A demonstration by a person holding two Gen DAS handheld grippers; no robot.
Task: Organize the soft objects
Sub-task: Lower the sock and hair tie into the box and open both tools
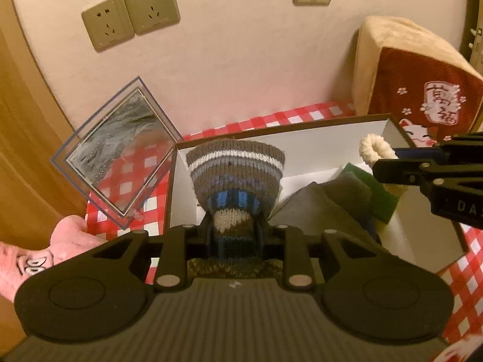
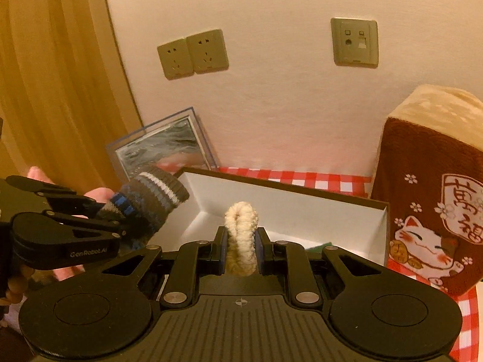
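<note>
The left claw (image 1: 232,226) is clamped on a striped knitted sock (image 1: 235,175) in brown, grey, white and blue; the sock's ribbed cuff fans out beyond the claw's tips and hangs over the near left part of an open box (image 1: 271,128). The right claw (image 2: 241,241) is clamped on a cream woolly loop (image 2: 241,229), a thick fuzzy ring squeezed narrow between the blue pads (image 2: 224,247). From the left wrist view, the right claw enters from the right edge and holds the loop above the right side of the box.

The box is shallow, white inside with a dark rim, and sits on a desk covered by a red and white checked cloth (image 1: 302,117). Inside it lie grey folded fabric (image 1: 326,202) and a green item (image 1: 374,190), near the right end.

To the left of the box, a clear plastic lid (image 1: 117,150) leans tilted against the wall. A hand (image 1: 69,238) shows at the lower left of the left wrist view.

Behind the box on the right stands a beige and dark red cushion (image 2: 431,187) printed with a white waving cat. Farther back, the pale wall carries a pair of sockets (image 2: 193,54) and a separate wall plate (image 2: 354,42).
</note>
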